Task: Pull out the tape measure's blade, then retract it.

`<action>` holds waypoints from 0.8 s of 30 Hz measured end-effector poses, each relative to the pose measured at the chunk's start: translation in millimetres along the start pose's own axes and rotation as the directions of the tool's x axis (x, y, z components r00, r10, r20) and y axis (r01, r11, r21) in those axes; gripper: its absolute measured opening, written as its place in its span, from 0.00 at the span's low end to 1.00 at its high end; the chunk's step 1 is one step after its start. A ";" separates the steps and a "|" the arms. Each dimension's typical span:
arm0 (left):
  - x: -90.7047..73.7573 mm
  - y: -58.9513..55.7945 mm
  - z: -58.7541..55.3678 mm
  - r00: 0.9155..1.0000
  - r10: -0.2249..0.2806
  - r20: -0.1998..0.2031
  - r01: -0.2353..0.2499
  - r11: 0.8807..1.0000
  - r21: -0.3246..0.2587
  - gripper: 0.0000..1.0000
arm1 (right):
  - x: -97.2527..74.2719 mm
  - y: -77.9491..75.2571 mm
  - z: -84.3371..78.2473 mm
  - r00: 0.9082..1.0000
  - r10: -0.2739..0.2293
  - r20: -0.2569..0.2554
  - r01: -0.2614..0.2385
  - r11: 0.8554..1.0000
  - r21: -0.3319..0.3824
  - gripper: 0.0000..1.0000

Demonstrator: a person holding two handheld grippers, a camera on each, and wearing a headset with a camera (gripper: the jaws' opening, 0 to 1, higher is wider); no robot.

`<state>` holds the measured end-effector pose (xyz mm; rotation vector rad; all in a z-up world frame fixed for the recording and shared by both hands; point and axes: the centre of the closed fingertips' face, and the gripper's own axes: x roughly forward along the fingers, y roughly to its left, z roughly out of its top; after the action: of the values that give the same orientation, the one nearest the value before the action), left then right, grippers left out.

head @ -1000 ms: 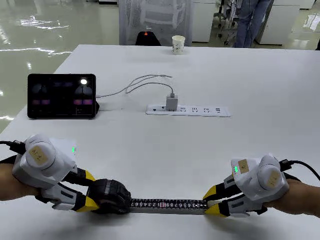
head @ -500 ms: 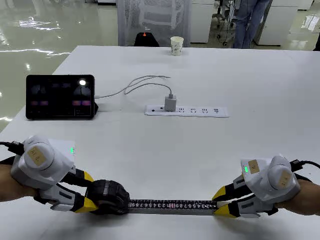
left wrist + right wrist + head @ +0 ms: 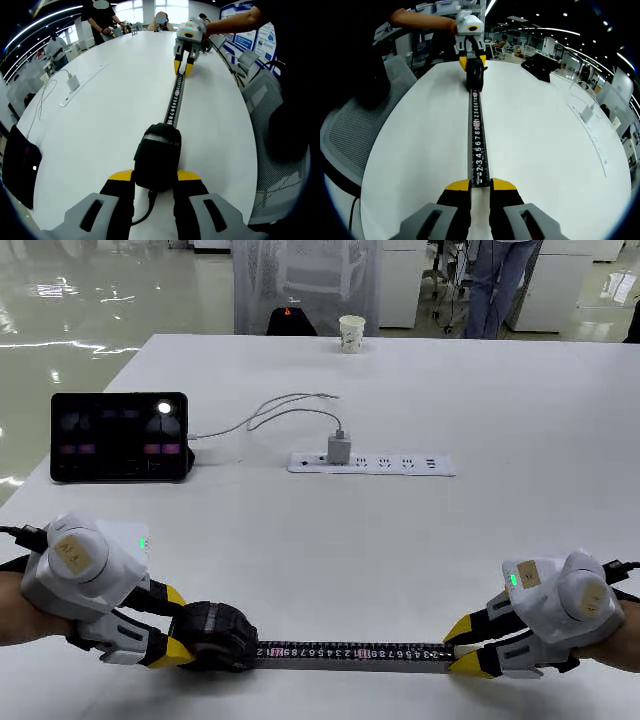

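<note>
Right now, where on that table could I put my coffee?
Widest bare patch: the white table's right side, past the white power strip. Another lies between that strip and the extended dark tape blade. Crowded: the near edge, where the left gripper holds the black tape measure and the right gripper its blade, and the left, by the black tablet and cables.

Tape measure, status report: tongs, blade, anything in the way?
Left tongs shut on tape measure case. Right tongs shut on blade, drawn out flat along table. Power strip and tablet lie well behind, off the line.
</note>
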<state>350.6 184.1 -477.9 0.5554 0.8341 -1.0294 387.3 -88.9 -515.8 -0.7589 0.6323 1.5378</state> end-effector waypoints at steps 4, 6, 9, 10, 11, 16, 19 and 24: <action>-0.5 -0.6 0.2 1.000 0.002 -0.001 -0.002 1.000 -0.002 0.24 | -2.3 -0.5 -3.2 1.000 -0.005 -0.001 0.005 1.000 0.005 0.09; -0.8 -1.2 0.8 1.000 0.003 -0.002 -0.003 1.000 -0.003 0.24 | -2.4 -0.5 -3.3 1.000 -0.006 0.001 0.006 1.000 0.010 0.09; -0.5 -1.3 1.0 1.000 0.007 -0.004 -0.007 1.000 -0.004 0.24 | -1.8 -0.6 -2.9 1.000 -0.007 -0.007 0.007 1.000 0.007 0.10; -0.5 -1.4 1.2 1.000 0.009 -0.006 -0.010 1.000 -0.003 0.24 | -1.7 -0.7 -2.9 1.000 -0.007 -0.009 0.007 1.000 0.007 0.10; -0.4 -1.9 1.7 1.000 0.010 -0.007 -0.010 1.000 -0.002 0.24 | -1.8 -0.8 -3.0 1.000 -0.008 -0.010 0.008 1.000 0.007 0.10; -0.1 -1.7 2.0 1.000 0.014 -0.008 -0.014 1.000 -0.001 0.24 | -1.4 -1.0 -2.6 1.000 -0.009 -0.021 0.009 1.000 0.004 0.10; -0.1 -1.5 2.2 1.000 0.016 -0.011 -0.016 1.000 -0.001 0.24 | -1.1 -1.0 -2.4 1.000 -0.010 -0.026 0.010 1.000 0.003 0.10; -0.1 -0.3 1.4 1.000 0.023 -0.012 -0.023 1.000 -0.006 0.24 | -0.9 -0.8 -2.2 0.999 -0.007 -0.038 0.007 1.000 0.001 0.11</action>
<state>350.9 183.0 -477.0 0.5649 0.8390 -1.0033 388.3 -91.0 -516.5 -0.7903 0.6579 1.5198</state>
